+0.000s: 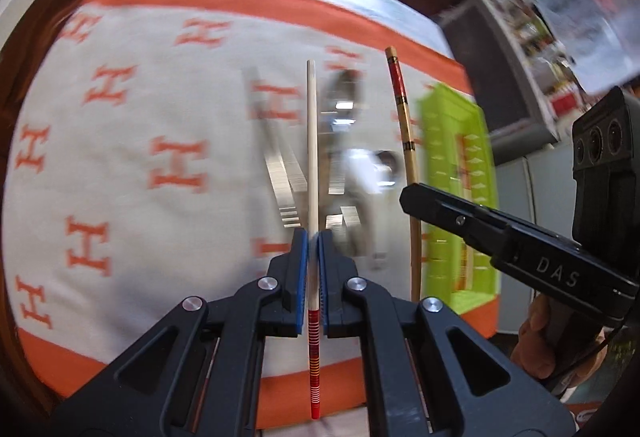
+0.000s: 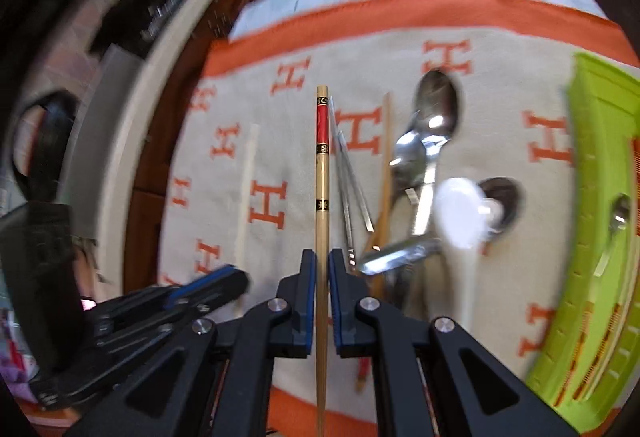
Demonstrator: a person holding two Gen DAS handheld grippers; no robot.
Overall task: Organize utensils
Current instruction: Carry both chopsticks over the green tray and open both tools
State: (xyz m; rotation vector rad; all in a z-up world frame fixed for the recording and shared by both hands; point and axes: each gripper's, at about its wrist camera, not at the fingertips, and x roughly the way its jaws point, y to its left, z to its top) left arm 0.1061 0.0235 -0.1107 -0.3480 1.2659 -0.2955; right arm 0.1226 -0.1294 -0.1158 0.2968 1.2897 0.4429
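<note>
Both hands are mid-carry, each with one chopstick lifted off the surface, and the step in hand looks like taking them to the green basket [image 2: 600, 221]. The left gripper [image 1: 313, 241] has its jaws pressed nearly together on a pale chopstick [image 1: 311, 141] with a red, white-striped end. The right gripper [image 2: 322, 261] is likewise clamped on a bamboo chopstick [image 2: 322, 173] with a red band and black-and-gold rings. Both sticks point away from the cameras, above the orange-and-cream cloth [image 1: 132, 109] printed with letters. Metal spoons [image 2: 430, 133], a white spoon [image 2: 460, 213] and steel chopsticks [image 2: 352, 173] lie in a heap on the cloth beside the basket, which already holds a spoon and some chopsticks. Next, each stick probably needs lining up with the basket's length before release.
</note>
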